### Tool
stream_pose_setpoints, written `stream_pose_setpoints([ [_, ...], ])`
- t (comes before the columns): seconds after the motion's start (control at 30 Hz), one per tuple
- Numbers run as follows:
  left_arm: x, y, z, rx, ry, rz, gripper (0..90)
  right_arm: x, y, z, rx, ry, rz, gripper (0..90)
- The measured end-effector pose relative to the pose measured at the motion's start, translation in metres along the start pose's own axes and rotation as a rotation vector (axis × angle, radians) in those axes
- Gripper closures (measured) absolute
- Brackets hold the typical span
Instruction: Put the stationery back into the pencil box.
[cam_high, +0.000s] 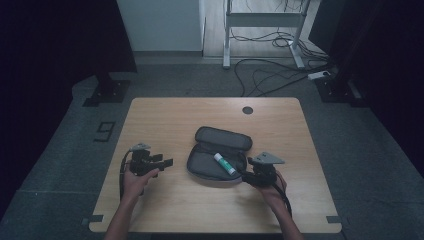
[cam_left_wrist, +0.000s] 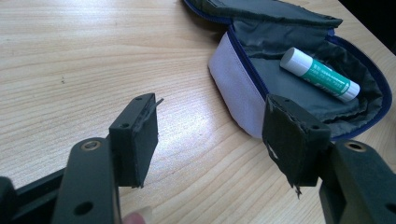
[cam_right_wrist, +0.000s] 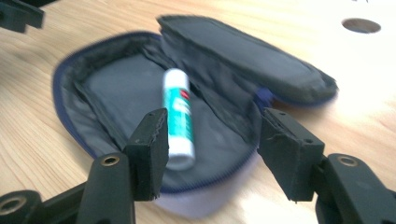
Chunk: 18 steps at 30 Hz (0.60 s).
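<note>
An open grey pencil case (cam_high: 220, 155) with a blue zip lies in the middle of the wooden table (cam_high: 165, 120). A white and green glue stick (cam_high: 224, 163) rests inside its lower half (cam_left_wrist: 320, 74) (cam_right_wrist: 178, 116). My left gripper (cam_high: 162, 162) is open to the left of the case, nothing between its jaws (cam_left_wrist: 210, 140). My right gripper (cam_high: 243, 173) is open at the case's right front edge, its jaws low over the open half (cam_right_wrist: 212, 149).
A round cable hole (cam_high: 247, 110) sits in the table's far side. On the floor beyond stand a white desk frame (cam_high: 265, 30), loose cables (cam_high: 270, 75) and a black stand base (cam_high: 107, 92).
</note>
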<state>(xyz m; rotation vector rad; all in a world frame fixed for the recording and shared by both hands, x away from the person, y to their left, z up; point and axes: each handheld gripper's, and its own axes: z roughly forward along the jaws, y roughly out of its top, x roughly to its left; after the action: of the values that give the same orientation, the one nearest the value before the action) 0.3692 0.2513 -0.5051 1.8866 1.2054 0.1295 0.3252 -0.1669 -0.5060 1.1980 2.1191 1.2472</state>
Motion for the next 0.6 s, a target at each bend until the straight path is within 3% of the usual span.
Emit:
stream_pose_setpoints([
  [0.3, -0.001, -0.001, 0.004, 0.015, 0.0, 0.005, 36.1, -0.028, -0.025, -0.018, 0.032, -0.064, 0.049, 39.6],
  [0.37, -0.001, -0.001, 0.004, 0.017, 0.0, 0.005, 36.1, -0.036, -0.032, -0.023, 0.027, -0.102, 0.069, 39.9],
  [0.6, -0.002, -0.001, 0.005, 0.017, 0.001, 0.007, 36.0, -0.057, -0.044, -0.035, 0.001, -0.162, 0.137, 40.7],
])
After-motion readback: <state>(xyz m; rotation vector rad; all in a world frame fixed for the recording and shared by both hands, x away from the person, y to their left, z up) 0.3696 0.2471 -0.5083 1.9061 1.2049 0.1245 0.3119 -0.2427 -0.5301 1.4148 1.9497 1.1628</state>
